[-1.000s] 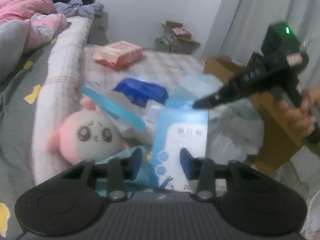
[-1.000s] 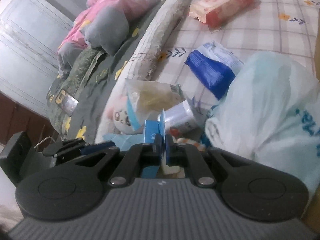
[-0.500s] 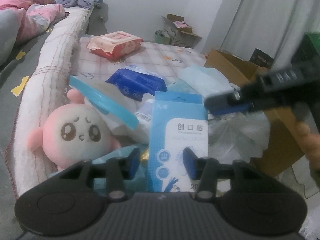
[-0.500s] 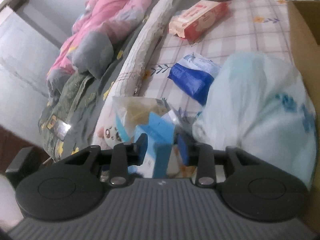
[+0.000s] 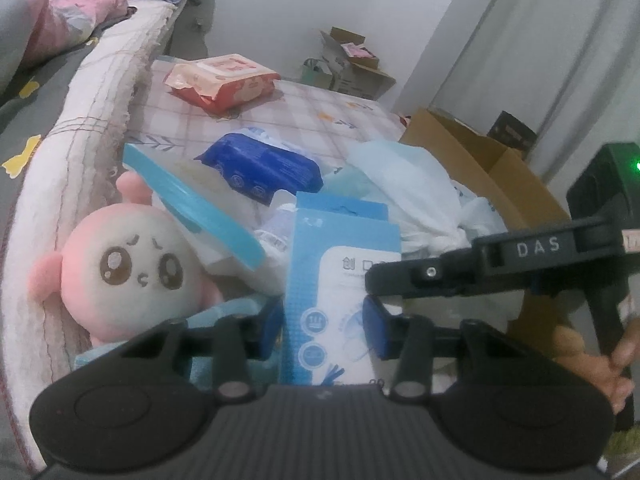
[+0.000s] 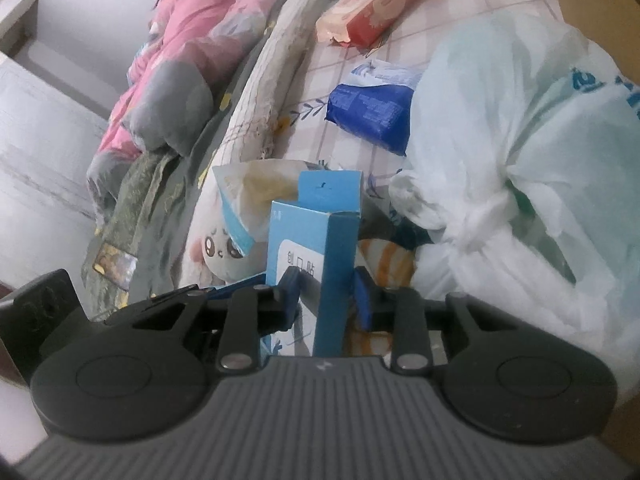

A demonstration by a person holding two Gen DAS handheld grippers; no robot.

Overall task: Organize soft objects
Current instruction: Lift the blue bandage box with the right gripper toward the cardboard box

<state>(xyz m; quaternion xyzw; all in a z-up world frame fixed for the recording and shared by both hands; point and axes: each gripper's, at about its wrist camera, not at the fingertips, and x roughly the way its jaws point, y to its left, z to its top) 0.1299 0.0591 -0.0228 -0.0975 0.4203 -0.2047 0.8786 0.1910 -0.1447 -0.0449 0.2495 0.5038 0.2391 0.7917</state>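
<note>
A blue and white plaster box (image 5: pixel 340 280) stands upright between the pads of my left gripper (image 5: pixel 324 330), which closes on its flat faces. My right gripper (image 6: pixel 326 294) is open, its blue pads either side of the same box (image 6: pixel 316 240) at its narrow edge. The right gripper's finger (image 5: pixel 480 268) crosses in front of the box in the left wrist view. A pink and white plush toy (image 5: pixel 124 268) lies left of the box, also in the right wrist view (image 6: pixel 216 246).
On the checked bedsheet (image 5: pixel 320 108) lie a red wipes pack (image 5: pixel 224 80), a blue wipes pack (image 5: pixel 264 168) and a tied white plastic bag (image 6: pixel 520 152). A cardboard box (image 5: pixel 488 168) stands at the right. Pink bedding (image 6: pixel 208 40) is piled at the far left.
My right gripper was shut on the box's top edge, then opened and dropped lower around the box. My left gripper's pads now sit against the box's sides.
</note>
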